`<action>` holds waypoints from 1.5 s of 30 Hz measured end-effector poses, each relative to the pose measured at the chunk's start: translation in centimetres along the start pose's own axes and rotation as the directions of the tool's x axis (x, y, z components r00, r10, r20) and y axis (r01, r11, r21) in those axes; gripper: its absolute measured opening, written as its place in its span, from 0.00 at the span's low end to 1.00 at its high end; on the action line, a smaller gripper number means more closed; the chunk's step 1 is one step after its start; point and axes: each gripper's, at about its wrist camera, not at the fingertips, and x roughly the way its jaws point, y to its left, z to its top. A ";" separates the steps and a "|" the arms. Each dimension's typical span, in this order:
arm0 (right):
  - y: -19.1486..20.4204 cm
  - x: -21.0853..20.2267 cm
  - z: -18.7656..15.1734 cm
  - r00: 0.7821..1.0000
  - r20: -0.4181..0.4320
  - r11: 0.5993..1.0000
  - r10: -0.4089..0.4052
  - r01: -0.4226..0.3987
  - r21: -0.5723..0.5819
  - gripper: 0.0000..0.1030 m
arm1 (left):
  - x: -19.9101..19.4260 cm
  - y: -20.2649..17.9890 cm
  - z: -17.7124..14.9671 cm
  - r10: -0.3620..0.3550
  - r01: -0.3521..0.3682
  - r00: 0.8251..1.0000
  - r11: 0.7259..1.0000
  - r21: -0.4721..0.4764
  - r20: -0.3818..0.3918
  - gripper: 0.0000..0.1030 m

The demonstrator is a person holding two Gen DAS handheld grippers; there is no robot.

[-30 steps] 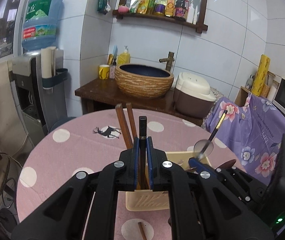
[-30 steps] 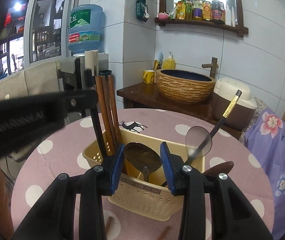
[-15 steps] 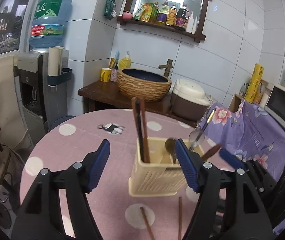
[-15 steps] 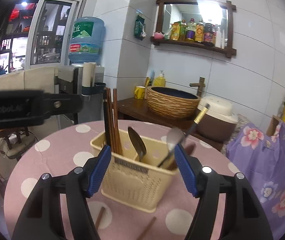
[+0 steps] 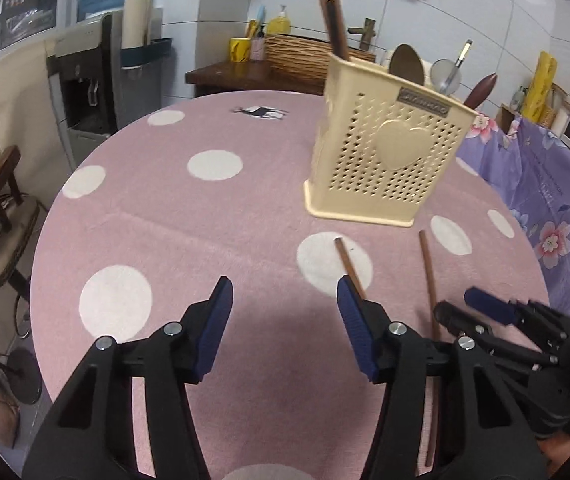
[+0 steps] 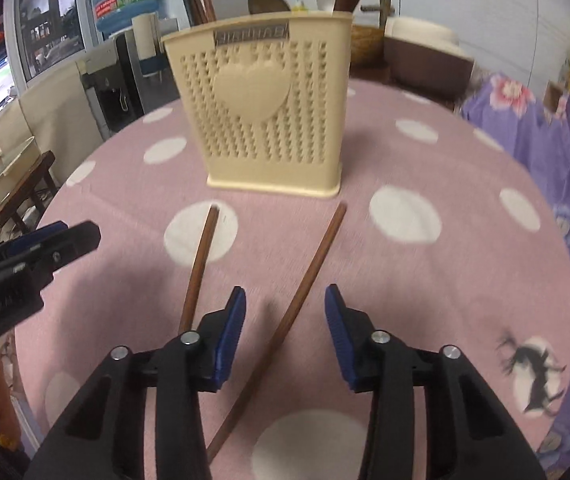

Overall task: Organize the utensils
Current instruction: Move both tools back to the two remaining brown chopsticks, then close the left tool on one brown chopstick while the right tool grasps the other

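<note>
Round pink polka-dot worktop (image 5: pixel 173 216) fills the view. Toward its far edge stands the cream perforated utensil holder (image 5: pixel 385 152), upright, chopsticks and spoons poking out the top. Two brown chopsticks (image 6: pixel 305 280) lie loose on the cloth in front of it, apart, splayed. Left gripper (image 5: pixel 283 300) hangs partly open after closing in a little, nothing between its pads. Right gripper (image 6: pixel 283 312), jaws just narrowing, straddles the right-hand chopstick without pinching it.
</note>
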 end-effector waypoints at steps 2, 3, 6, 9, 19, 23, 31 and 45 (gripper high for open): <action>0.4 0.3 -0.5 1.000 -0.019 1.000 -0.006 0.006 0.012 0.35 | 0.0 0.2 -0.4 -0.002 0.002 1.000 1.000 -0.003 -0.006 0.53; 0.7 0.4 -0.8 1.000 -0.028 1.000 -0.005 0.006 0.016 0.34 | 0.0 0.2 -0.6 -0.005 0.005 1.000 1.000 -0.001 -0.009 0.53; 0.8 1.1 -1.6 0.998 -0.062 0.999 -0.014 0.015 0.031 0.30 | 0.0 -0.2 -1.1 -0.012 0.012 1.000 1.000 0.008 -0.013 0.53; 1.0 0.9 -2.1 0.998 -0.048 0.998 -0.052 0.053 0.020 0.20 | 0.2 -0.7 -1.5 -0.020 0.020 1.000 1.000 0.018 -0.024 0.53; -2.1 -0.3 -2.7 0.998 -0.052 0.999 -0.018 0.020 0.037 0.07 | 0.8 -2.8 -2.1 -0.070 0.073 0.995 0.996 0.055 -0.069 0.53; -4.2 -0.7 -3.4 0.998 -0.063 0.998 -0.020 0.023 0.051 0.07 | 1.2 -4.0 -2.6 -0.084 0.091 0.992 0.993 0.079 -0.092 0.53; -5.0 -1.1 -4.0 0.999 -0.045 0.997 0.021 -0.018 0.079 0.10 | 2.5 -5.5 -3.3 -0.077 0.089 0.989 0.992 0.087 -0.130 0.53; -5.8 -2.0 -3.3 0.999 0.019 0.997 0.049 -0.050 0.064 0.24 | 8.1 -7.2 0.8 0.029 -0.012 0.986 0.994 0.109 -0.162 0.31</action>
